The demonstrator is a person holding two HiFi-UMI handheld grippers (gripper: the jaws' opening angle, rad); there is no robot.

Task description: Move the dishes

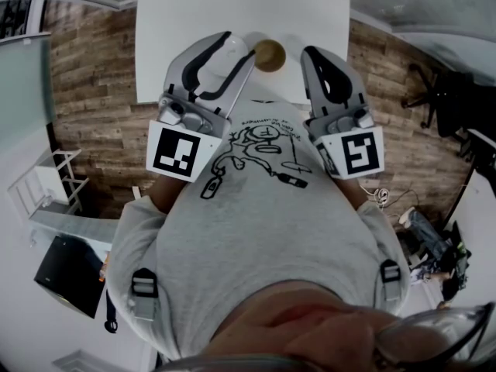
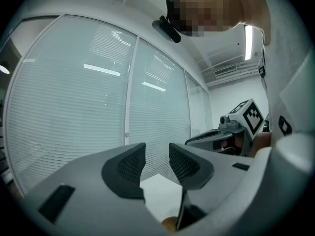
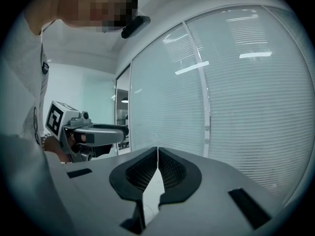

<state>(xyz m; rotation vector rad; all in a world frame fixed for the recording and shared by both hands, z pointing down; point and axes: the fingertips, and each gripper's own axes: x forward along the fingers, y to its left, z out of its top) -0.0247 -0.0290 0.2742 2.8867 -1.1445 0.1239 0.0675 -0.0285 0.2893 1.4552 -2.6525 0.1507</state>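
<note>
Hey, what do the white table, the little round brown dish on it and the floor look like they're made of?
Table: smooth matte white top, probably laminate or painted board, since no grain shows.
Brown dish: golden-brown with a darker rim, possibly wood or glazed ceramic; it is too small to tell.
Floor: wood or wood-look planks, with staggered boards and mixed brown grain.

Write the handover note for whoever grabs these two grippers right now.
Left gripper: jaws apart, nothing between them.
Right gripper: jaws together, empty.
Things: a brown round dish sits on the white table, near its front edge, ahead of and between the two grippers. Neither touches it.
Done: no dish picked up yet.
Left: grip the brown dish and move it.
</note>
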